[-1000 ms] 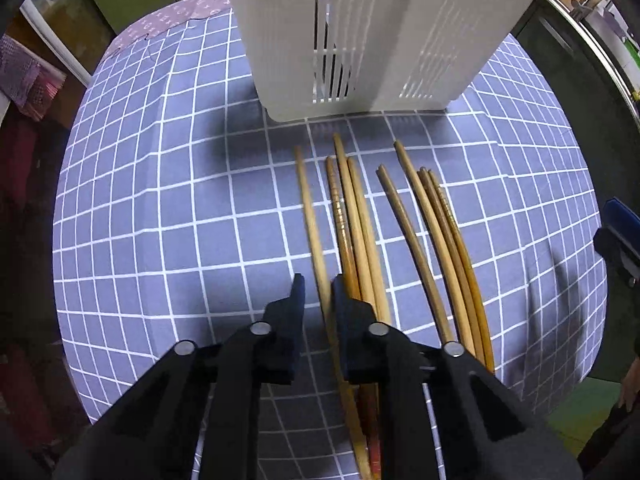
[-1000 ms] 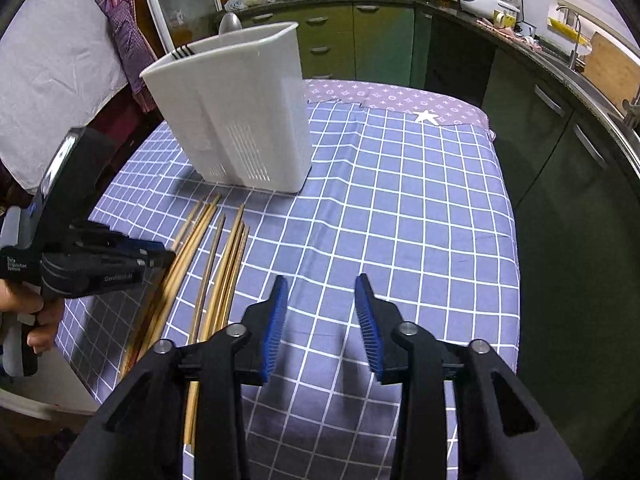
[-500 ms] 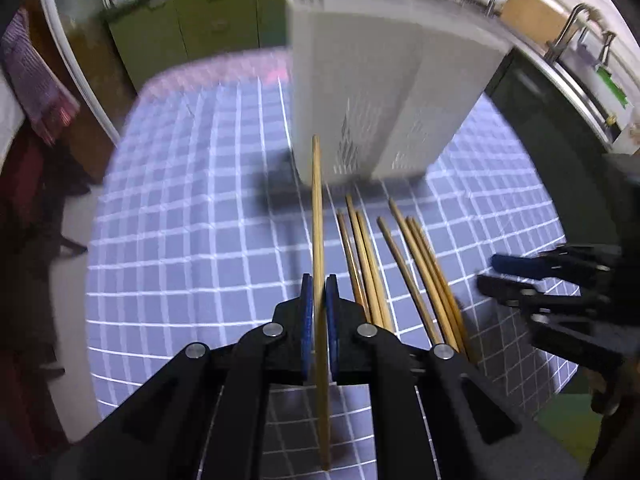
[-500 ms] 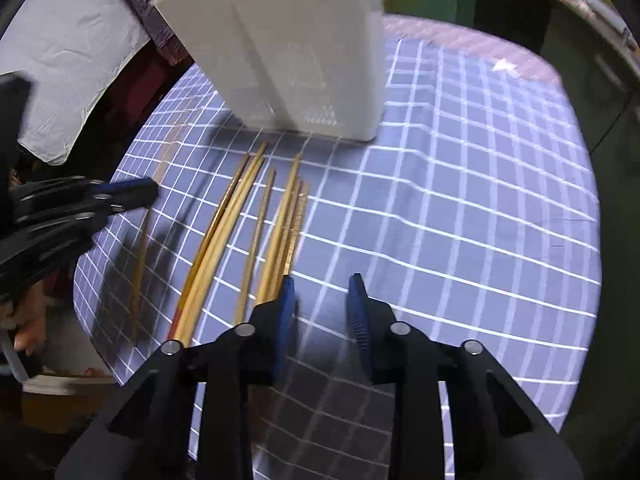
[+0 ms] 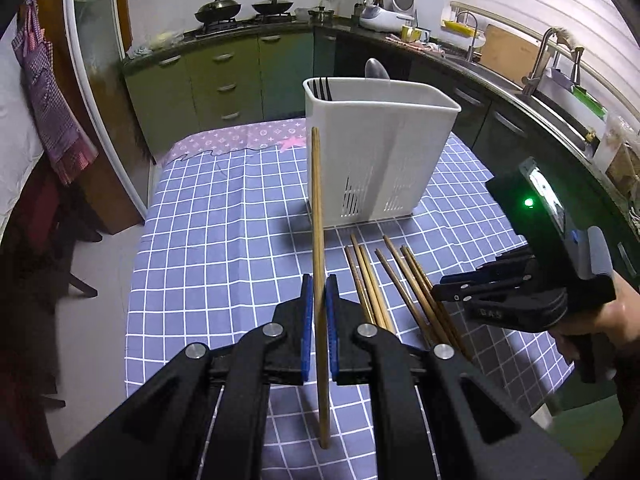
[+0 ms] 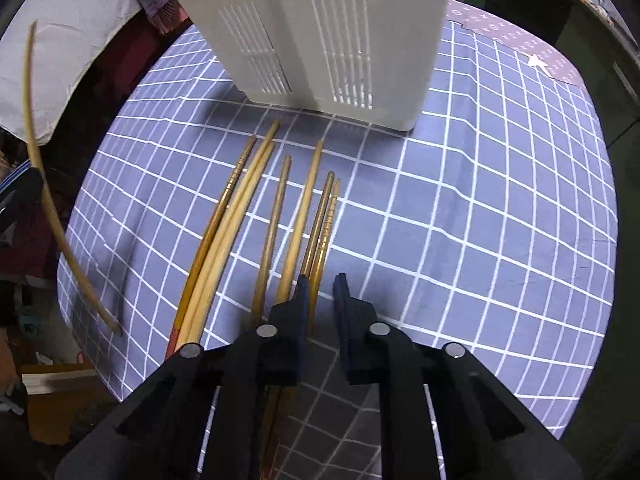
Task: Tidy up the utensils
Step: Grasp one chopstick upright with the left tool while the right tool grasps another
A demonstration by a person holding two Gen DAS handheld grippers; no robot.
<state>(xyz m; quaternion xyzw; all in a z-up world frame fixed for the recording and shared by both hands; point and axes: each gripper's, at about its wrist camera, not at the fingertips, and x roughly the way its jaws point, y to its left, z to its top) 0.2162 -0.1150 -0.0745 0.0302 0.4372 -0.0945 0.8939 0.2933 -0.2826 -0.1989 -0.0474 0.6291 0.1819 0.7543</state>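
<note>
Chopsticks [image 6: 256, 216] are left in a loose row on the checked tablecloth [image 6: 460, 220] before the white caddy [image 5: 380, 152]; one chopstick [image 5: 318, 216], flat a second ago, is now lifted clear, clamped in the left gripper [image 5: 316, 300]. The right gripper [image 6: 320, 284], brought down since, is closing over the row's right edge.

Only faint raised letters show on the black plastic right gripper [image 5: 438, 290], too blurred to read with certainty.

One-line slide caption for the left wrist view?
Left gripper shut on one chopstick, raised before the white utensil holder.
</note>
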